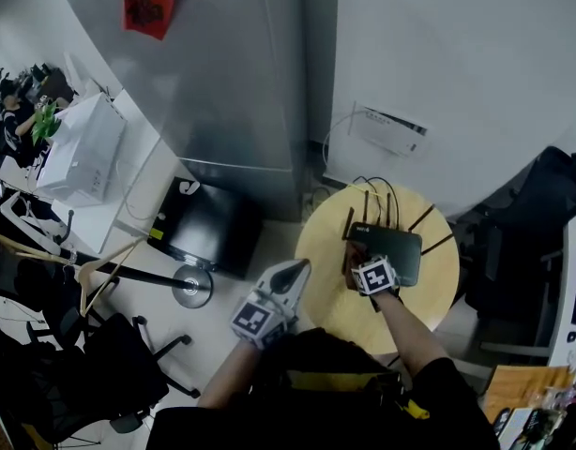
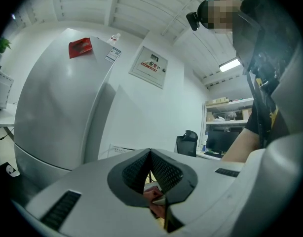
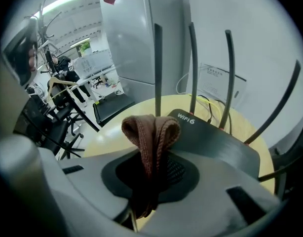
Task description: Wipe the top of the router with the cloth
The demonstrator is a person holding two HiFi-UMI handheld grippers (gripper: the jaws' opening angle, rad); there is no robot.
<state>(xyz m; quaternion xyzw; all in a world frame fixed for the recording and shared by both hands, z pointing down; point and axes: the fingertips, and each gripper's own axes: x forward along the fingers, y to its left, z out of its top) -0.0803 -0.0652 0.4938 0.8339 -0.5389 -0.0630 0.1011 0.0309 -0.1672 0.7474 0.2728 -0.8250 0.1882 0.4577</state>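
Round wooden table (image 1: 318, 237) setup looks fine: your right gripper (image 3: 150, 177) is clamped on the brown cloth (image 3: 151, 132), folded end poking forward so it can rub the router (image 3: 213, 139) just ahead. Left gripper (image 2: 152, 169) sits closed and empty to its left, probably just out of the way.

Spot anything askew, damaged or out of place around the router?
Nothing stands out. The router lies flat on the round table, its antennas raised. The brown cloth is pinched in the right tool by the router's corner. The left tool is shut, holding nothing.
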